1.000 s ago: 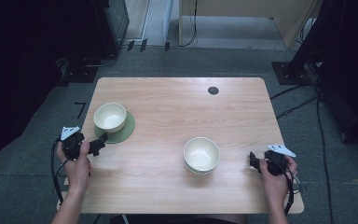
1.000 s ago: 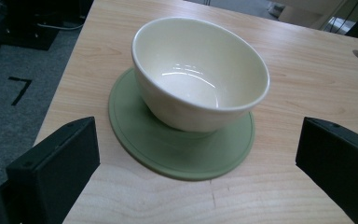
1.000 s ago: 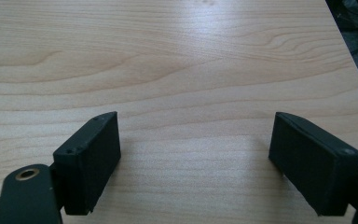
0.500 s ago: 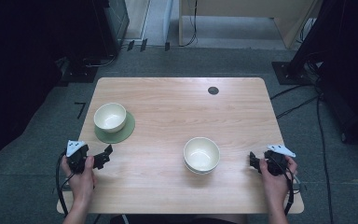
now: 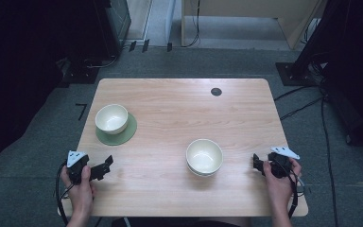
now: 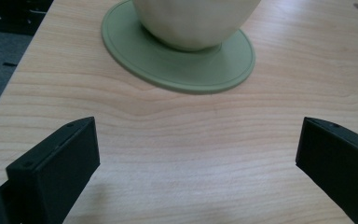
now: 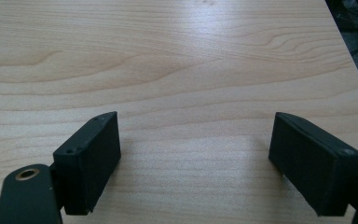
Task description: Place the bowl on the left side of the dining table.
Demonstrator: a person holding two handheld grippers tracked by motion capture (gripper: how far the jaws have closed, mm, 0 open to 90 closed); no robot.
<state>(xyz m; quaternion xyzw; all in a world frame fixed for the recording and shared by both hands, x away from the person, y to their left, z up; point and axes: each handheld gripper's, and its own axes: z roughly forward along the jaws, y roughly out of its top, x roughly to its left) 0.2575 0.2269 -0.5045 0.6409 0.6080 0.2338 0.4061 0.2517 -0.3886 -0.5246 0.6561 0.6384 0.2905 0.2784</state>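
Observation:
A cream bowl (image 5: 111, 117) stands on a round green coaster (image 5: 119, 135) at the table's left. In the left gripper view the bowl (image 6: 196, 21) and coaster (image 6: 177, 70) lie straight ahead, a short way beyond the jaws. My left gripper (image 5: 103, 167) rests near the front left edge, open and empty (image 6: 198, 158). Two more cream bowls sit stacked (image 5: 204, 157) right of centre. My right gripper (image 5: 256, 163) sits just to the right of that stack, open (image 7: 193, 158), with bare wood between its jaws.
The wooden table (image 5: 179, 109) has a dark round cable hole (image 5: 216, 91) near its far edge. Cables (image 5: 307, 101) run over the grey floor to the right, and dark equipment stands at the left and right.
My left gripper has pulled back from beside the coaster toward the table's front edge. The right gripper and the bowls have stayed in place.

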